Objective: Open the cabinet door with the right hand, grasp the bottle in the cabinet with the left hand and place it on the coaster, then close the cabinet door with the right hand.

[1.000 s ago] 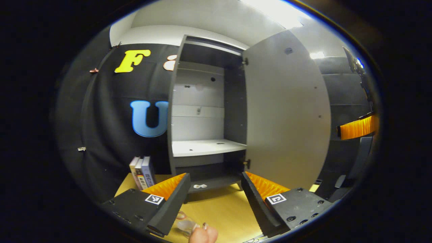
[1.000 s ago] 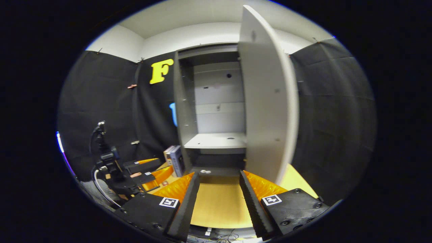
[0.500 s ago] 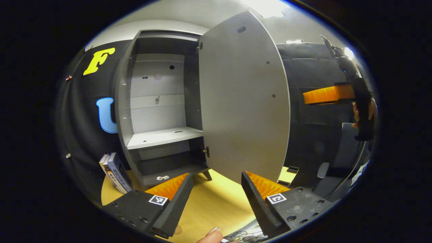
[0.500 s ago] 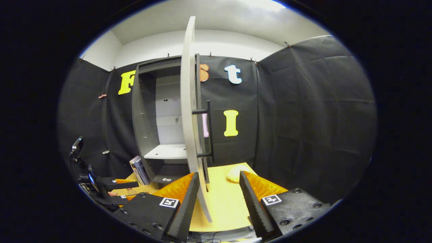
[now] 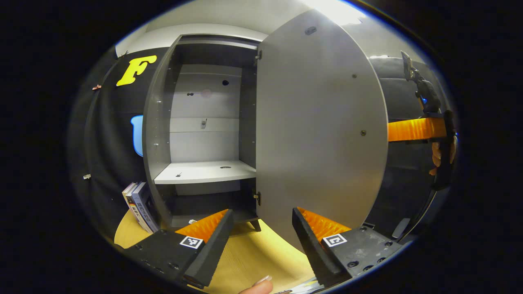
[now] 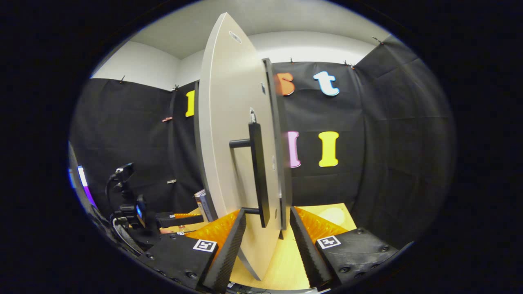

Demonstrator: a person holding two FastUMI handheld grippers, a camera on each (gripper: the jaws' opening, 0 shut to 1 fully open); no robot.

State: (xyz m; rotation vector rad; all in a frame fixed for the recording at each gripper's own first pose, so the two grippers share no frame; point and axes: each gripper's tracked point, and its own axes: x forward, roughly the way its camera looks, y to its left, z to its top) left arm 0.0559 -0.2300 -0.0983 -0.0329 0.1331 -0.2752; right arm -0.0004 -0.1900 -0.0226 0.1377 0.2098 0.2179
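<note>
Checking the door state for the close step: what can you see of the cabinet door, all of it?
The cabinet door is a tall flat panel, light grey, with a matte laminate look. It stands wide open, upright, hinged on the cabinet's right edge; two hinges show, one near the top and one near the bottom. Its inner face carries a few small screw marks. The outer face has a dark vertical bar handle on two standoffs. The right gripper sits open, its fingers either side of the door's free edge near the handle's lower end; contact cannot be told.

upright books (image 5: 138, 203) on wooden table (image 5: 253, 253)
</note>
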